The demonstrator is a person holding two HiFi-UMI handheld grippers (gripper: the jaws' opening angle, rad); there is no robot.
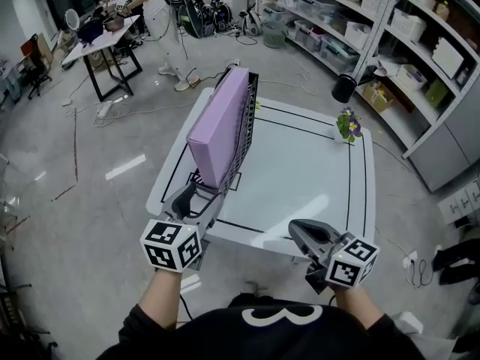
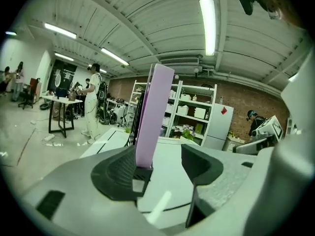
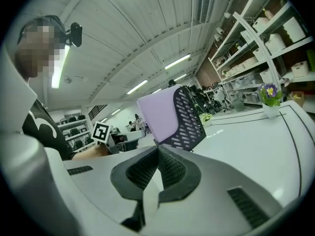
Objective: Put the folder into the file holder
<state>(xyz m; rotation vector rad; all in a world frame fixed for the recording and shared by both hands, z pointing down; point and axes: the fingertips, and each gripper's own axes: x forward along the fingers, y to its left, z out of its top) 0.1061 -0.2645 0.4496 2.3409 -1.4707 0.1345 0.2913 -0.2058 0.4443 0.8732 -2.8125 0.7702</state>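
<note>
Nearest the lens, a black shirt (image 1: pixel 277 328) with a white mark is seen at the bottom edge of the head view, and two bare forearms are stretched forward from it. A lilac folder (image 1: pixel 221 126) is stood on edge inside a black mesh file holder (image 1: pixel 250 118), with its flat side laid against the holder's perforated wall. The folder's near end is flanked by the left gripper (image 1: pixel 204 193), whose jaws are spread wide. In the left gripper view the folder rises just beside the left jaw, while the right jaw is kept well apart from it, so no pinch is made. The right gripper (image 1: pixel 298 229) is held to the right over the table's near edge. Its jaws are pressed together, with nothing caught between them.

Both holder and folder are set on the left part of a white table (image 1: pixel 300 171) marked with black lines. A small pot of flowers (image 1: pixel 348 124) is placed near its far right corner. Shelving (image 1: pixel 420 21) loaded with boxes is seen beyond, and a person (image 1: pixel 161 13) stands by a dark-legged workbench (image 1: pixel 105 40) at the far left.
</note>
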